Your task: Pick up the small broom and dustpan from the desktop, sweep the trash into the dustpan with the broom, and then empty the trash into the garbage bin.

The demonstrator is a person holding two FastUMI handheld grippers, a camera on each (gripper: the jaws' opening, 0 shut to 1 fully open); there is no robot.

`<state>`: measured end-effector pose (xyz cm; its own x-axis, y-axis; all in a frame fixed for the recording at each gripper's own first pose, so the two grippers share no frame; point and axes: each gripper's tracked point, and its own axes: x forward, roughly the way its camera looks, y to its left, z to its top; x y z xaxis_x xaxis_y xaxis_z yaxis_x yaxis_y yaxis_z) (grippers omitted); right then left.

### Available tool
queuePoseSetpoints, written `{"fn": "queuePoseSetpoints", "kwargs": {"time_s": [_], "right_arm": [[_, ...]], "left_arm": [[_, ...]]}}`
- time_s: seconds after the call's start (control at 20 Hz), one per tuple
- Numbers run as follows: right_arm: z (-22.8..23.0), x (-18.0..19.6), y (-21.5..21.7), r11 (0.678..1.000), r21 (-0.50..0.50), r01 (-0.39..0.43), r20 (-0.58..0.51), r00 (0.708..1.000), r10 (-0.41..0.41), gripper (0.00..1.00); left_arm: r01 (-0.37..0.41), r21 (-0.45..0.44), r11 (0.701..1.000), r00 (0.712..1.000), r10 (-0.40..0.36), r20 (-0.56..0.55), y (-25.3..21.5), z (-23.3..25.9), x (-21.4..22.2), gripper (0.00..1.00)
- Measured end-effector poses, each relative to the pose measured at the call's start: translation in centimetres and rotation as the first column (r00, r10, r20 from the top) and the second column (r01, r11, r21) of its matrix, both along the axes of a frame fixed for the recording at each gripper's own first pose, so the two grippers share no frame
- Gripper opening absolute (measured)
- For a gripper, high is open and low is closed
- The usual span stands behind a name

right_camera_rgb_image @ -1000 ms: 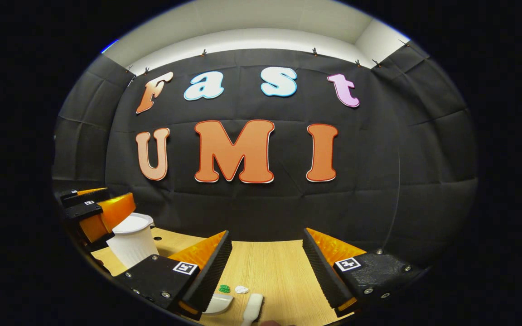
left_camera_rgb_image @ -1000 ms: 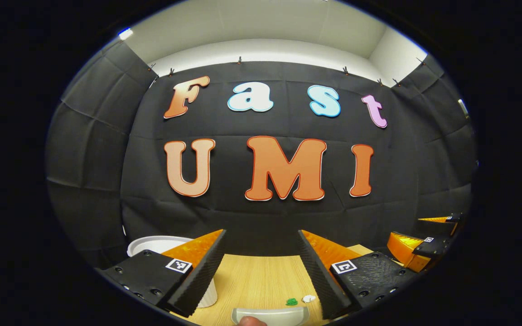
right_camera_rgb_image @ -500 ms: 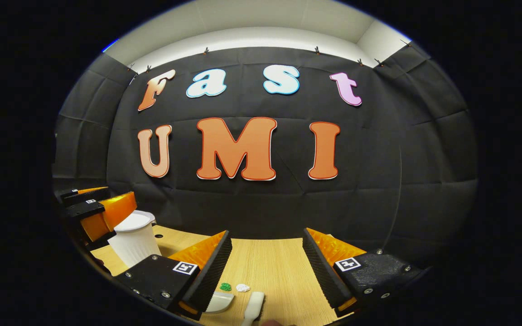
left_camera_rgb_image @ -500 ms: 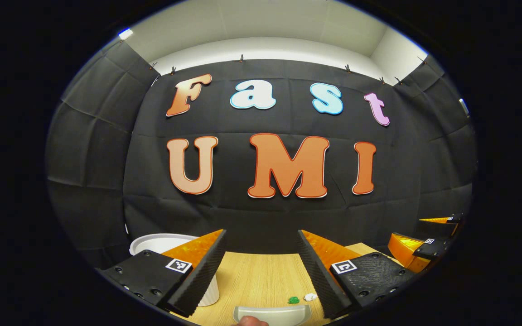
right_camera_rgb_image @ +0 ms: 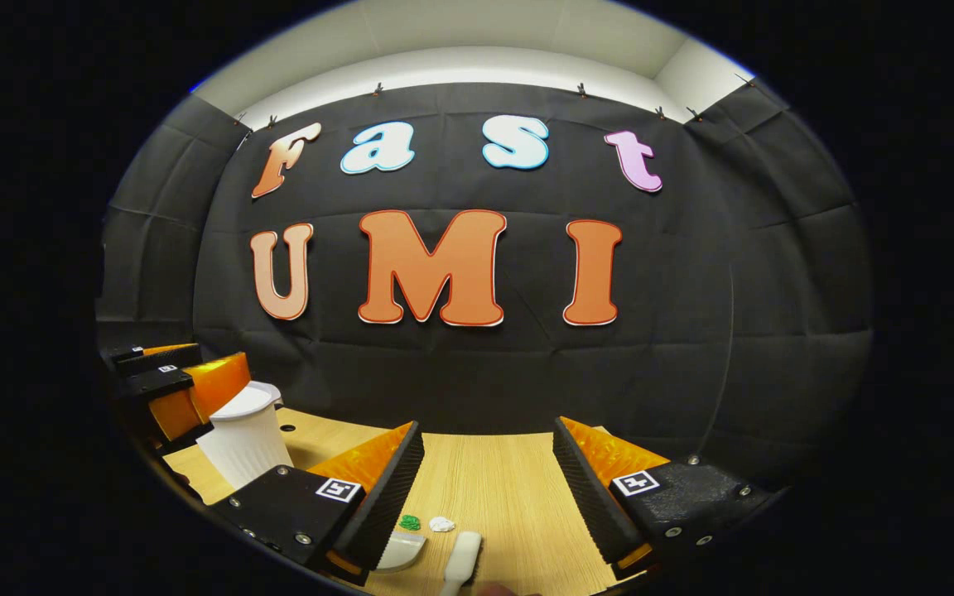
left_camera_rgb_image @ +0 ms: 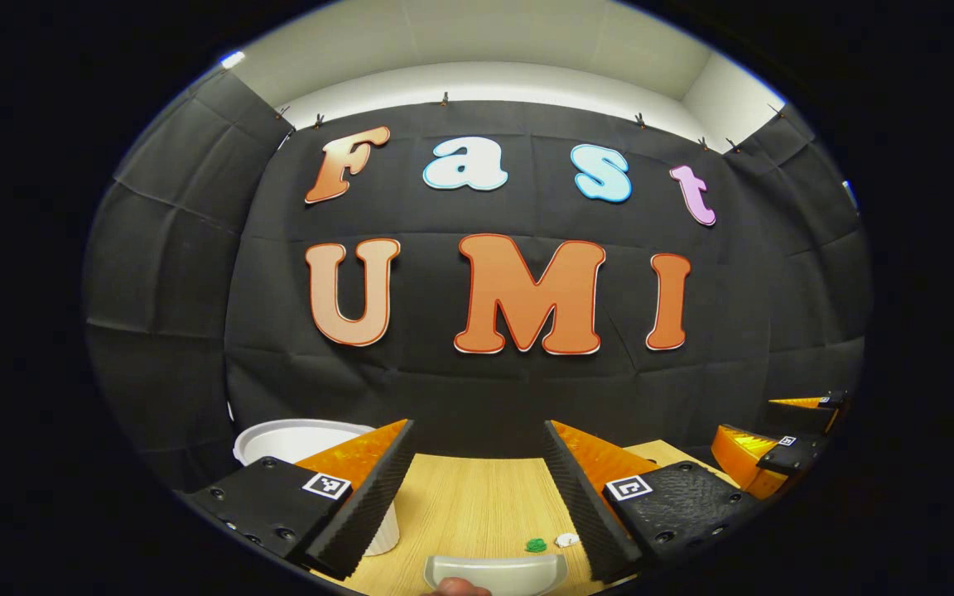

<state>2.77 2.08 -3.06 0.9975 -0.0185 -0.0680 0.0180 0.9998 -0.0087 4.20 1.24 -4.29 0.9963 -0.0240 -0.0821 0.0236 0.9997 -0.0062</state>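
The left tongs (left_camera_rgb_image: 477,488) are hovering above the table (left_camera_rgb_image: 469,505) with their fingers standing wide apart and gripping nothing, and the right tongs (right_camera_rgb_image: 485,488) are doing the same. The step in hand appears to be the approach to the two tools. In the left gripper view the pale dustpan (left_camera_rgb_image: 495,571) is lying flat on the table directly ahead of the left tongs, between the lines of their fingers, with the green scrap (left_camera_rgb_image: 536,545) and the white scrap (left_camera_rgb_image: 566,540) of trash resting just beyond its far rim. In the right gripper view the white broom (right_camera_rgb_image: 461,563) is lying beside the dustpan, ahead of the right tongs, and the white ribbed garbage bin (right_camera_rgb_image: 243,439) is standing at the far left near the other tongs. To do the step well, each operator hand should be lowering its tongs while keeping the tool centred in the gap, closing on the handle only, which lies at the near edge and is largely hidden. A careless descent could nudge the dustpan into the trash and scatter it.
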Motion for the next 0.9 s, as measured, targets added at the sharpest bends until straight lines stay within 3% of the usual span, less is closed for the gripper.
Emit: {"fn": "queuePoseSetpoints", "kwargs": {"time_s": [0.25,0.4,0.5,0.7,0.8,0.9], "right_arm": [[-1.7,0.2,0.0,1.000,0.004,0.002,-0.052,0.999,-0.001,0.94],[-4.6,0.5,-0.1,1.000,-0.006,0.011,-0.138,0.990,-0.012,0.94],[-7.0,0.3,0.4,1.000,0.007,-0.002,-0.216,0.976,0.004,0.95],[-11.1,0.0,1.3,0.999,0.026,-0.027,-0.348,0.937,0.034,0.95],[-13.8,-0.6,1.7,0.999,0.022,-0.043,-0.428,0.902,0.049,0.95],[-16.9,-0.9,1.9,0.998,0.016,-0.054,-0.512,0.857,0.055,0.95]], "left_arm": [[0.011,0.003,1.000,0.997,-0.011,-0.070,-0.2,-2.4,0.1,0.96],[0.043,-0.026,0.999,0.977,-0.047,-0.210,-1.0,-7.3,0.2,0.96],[0.053,-0.043,0.998,0.940,-0.064,-0.336,-1.4,-11.2,-0.6,0.96],[0.048,-0.049,0.998,0.872,-0.066,-0.485,-0.9,-15.8,-1.1,0.96],[0.054,-0.053,0.997,0.820,-0.075,-0.568,-1.2,-18.2,-2.6,0.96],[0.055,-0.067,0.996,0.739,-0.086,-0.668,-1.5,-21.3,-4.7,0.96]]}}
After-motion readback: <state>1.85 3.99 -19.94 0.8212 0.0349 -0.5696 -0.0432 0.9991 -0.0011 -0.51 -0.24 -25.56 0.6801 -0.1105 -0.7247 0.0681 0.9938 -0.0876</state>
